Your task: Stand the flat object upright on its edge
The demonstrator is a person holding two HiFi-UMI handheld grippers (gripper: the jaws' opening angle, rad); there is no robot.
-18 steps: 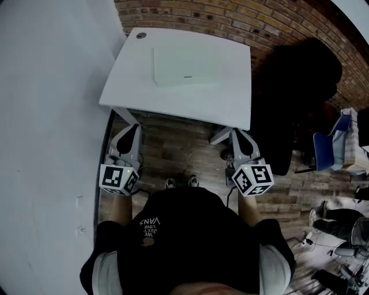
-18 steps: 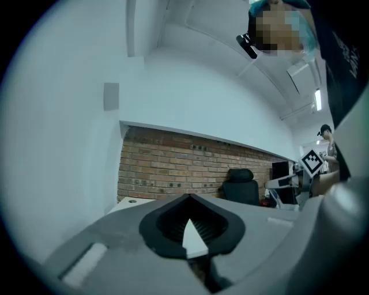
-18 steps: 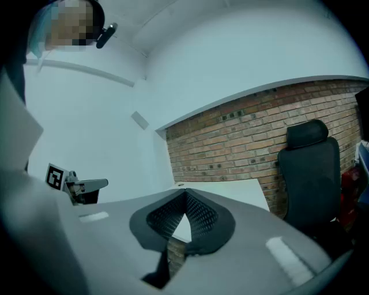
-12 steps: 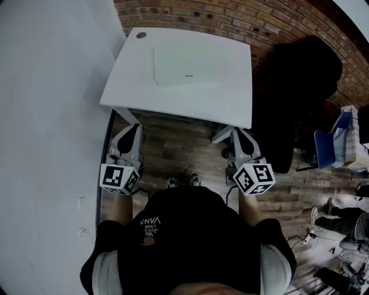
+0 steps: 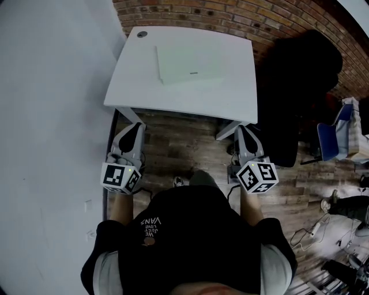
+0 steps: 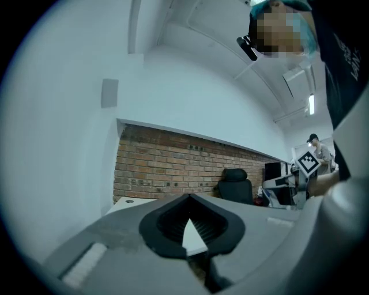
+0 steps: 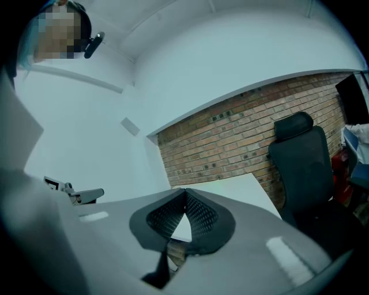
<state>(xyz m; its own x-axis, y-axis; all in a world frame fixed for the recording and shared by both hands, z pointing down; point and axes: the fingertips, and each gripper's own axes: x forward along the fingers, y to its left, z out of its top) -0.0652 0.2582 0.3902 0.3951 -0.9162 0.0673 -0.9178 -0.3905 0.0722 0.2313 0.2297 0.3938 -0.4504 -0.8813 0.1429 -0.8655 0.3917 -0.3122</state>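
While the person stands at the near side of the counter point(image 5: 173, 98), both tools are held low, short of its near edge and over the wood floor point(image 5: 184, 144). The left gripper point(image 5: 131, 133) sits at about eight o'clock in the head view. Its fingers point(image 6: 167, 222) are pressed together, with nothing held between them. The right gripper point(image 5: 244, 137) sits at about four o'clock. Its fingers point(image 7: 202, 216) are pressed together too and hold nothing. Both point toward twelve o'clock, at the counter. Each has a cube with black and white squares at its back end, the left cube point(image 5: 119, 177) and the right cube point(image 5: 258, 177).

The flat object point(image 5: 189, 64) is pale and square. It lies flat on the white counter, at twelve o'clock from the person, nearer the far edge than the near one. It has a small dark mark near its near edge. Neither tool touches it, and both are well apart from it.

A small round thing point(image 5: 142, 33) sits in the counter's corner at eleven o'clock. A brick wall point(image 5: 230, 17) runs behind the counter. A black chair point(image 5: 300, 86) stands at three o'clock from the counter. A plain white wall point(image 5: 52, 115) is at nine o'clock. The person wears a black shirt point(image 5: 184, 242).
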